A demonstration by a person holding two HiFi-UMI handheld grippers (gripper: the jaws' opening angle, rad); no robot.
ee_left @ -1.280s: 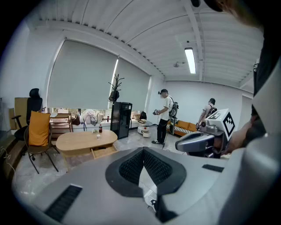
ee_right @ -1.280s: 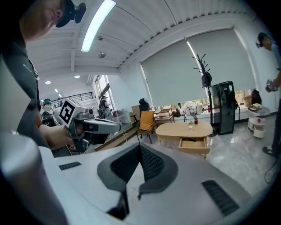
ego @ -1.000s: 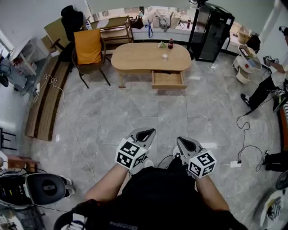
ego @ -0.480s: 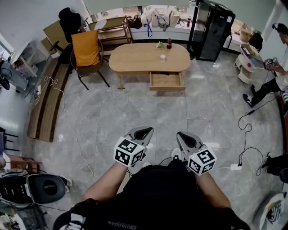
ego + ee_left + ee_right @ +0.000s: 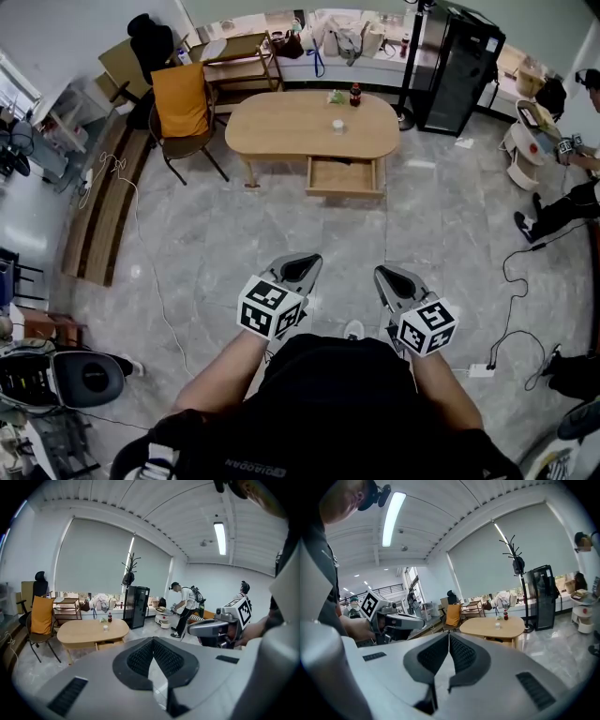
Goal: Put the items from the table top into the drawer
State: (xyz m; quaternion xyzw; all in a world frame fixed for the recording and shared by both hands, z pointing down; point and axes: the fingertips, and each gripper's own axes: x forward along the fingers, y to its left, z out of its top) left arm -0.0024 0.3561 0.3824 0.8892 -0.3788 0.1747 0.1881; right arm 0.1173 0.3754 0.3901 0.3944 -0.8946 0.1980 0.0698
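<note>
Bottle (image 5: 355, 94) upright on table (image 5: 272, 122) lying left-right; drawer (image 5: 344, 176) open toward viewer; left gripper (image 5: 302, 267), right gripper (image 5: 389, 278) closed, empty.

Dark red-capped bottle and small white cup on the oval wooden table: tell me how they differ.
The dark red-capped bottle is taller; the small white cup is short and pale. The bottle stands at the far edge of the oval wooden table, the cup nearer its middle. Both stand upright.

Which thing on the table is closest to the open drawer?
The small white cup: it stands alone, nearer the drawer, while the dark bottle and the green item sit together at the table's far edge.
</note>
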